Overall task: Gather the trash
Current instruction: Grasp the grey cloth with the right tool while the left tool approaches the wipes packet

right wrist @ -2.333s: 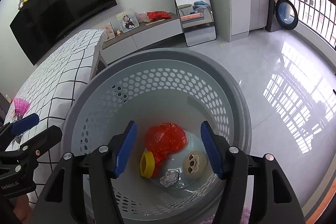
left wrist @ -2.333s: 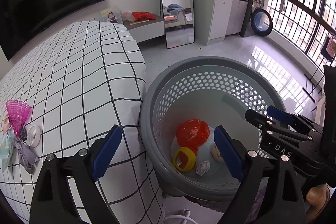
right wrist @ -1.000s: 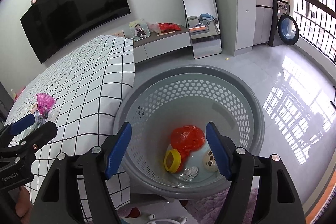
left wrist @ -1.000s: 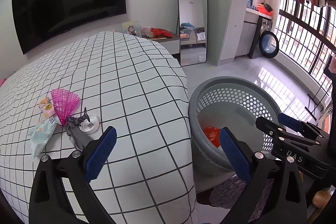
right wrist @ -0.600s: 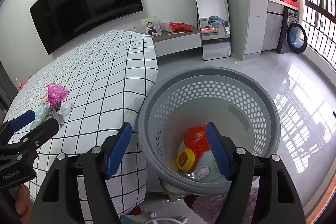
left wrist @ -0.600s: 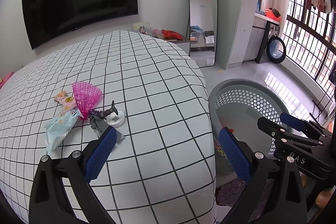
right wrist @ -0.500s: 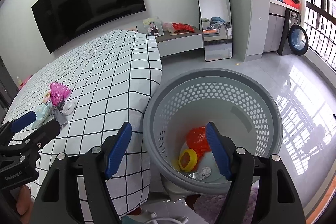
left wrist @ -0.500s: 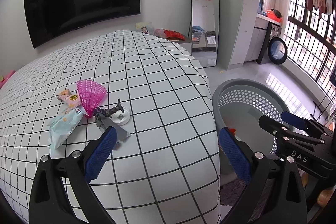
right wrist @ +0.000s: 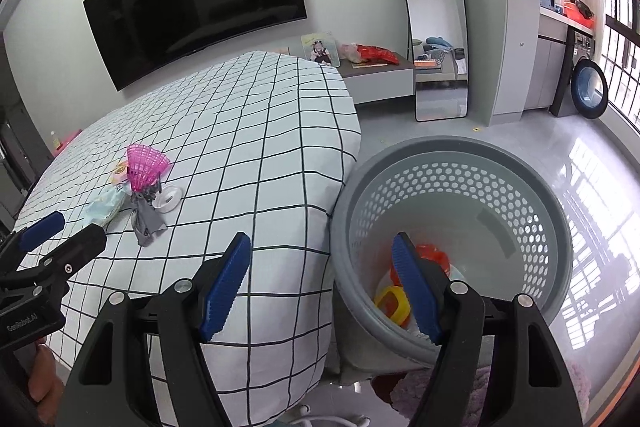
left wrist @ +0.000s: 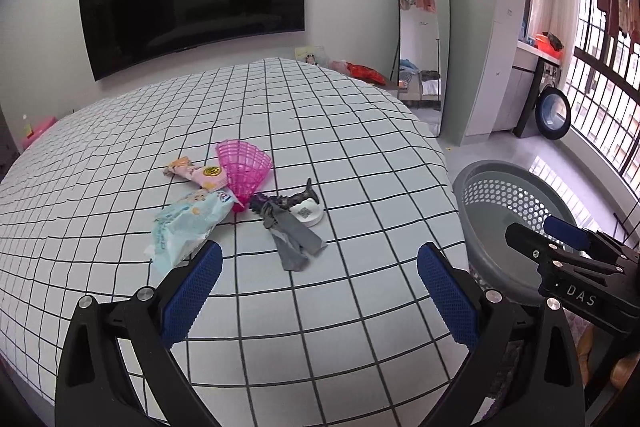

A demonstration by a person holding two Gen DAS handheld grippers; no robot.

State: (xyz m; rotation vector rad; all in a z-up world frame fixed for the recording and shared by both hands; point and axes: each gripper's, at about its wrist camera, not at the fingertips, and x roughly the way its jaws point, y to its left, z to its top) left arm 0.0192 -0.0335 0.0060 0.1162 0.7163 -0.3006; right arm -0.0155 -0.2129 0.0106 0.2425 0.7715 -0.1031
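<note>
Trash lies in a cluster on the checked bed [left wrist: 360, 155]: a pink mesh cone [left wrist: 243, 169], a pale blue wrapper [left wrist: 188, 227], a small pink snack packet [left wrist: 194, 173], a grey crumpled strip [left wrist: 294, 235] and a white round lid [left wrist: 307, 214]. My left gripper [left wrist: 318, 293] is open and empty, just short of the cluster. My right gripper [right wrist: 320, 289] is open and empty over the gap between bed and grey basket [right wrist: 452, 163]. The basket holds a red bag [right wrist: 434, 257] and a yellow piece [right wrist: 394, 301]. The cluster also shows in the right wrist view [right wrist: 144, 171].
The grey perforated basket [left wrist: 504, 179] stands on the floor at the bed's right corner. A wall TV [left wrist: 192, 7], a standing mirror [left wrist: 420, 27], a low cabinet [right wrist: 384, 75] and a washing machine [right wrist: 588, 89] line the far side. Shiny floor lies beyond the basket.
Both grippers have swung left from above the basket toward the bed. The trash cluster has come toward the centre of the left view. Both stayed open and empty.
</note>
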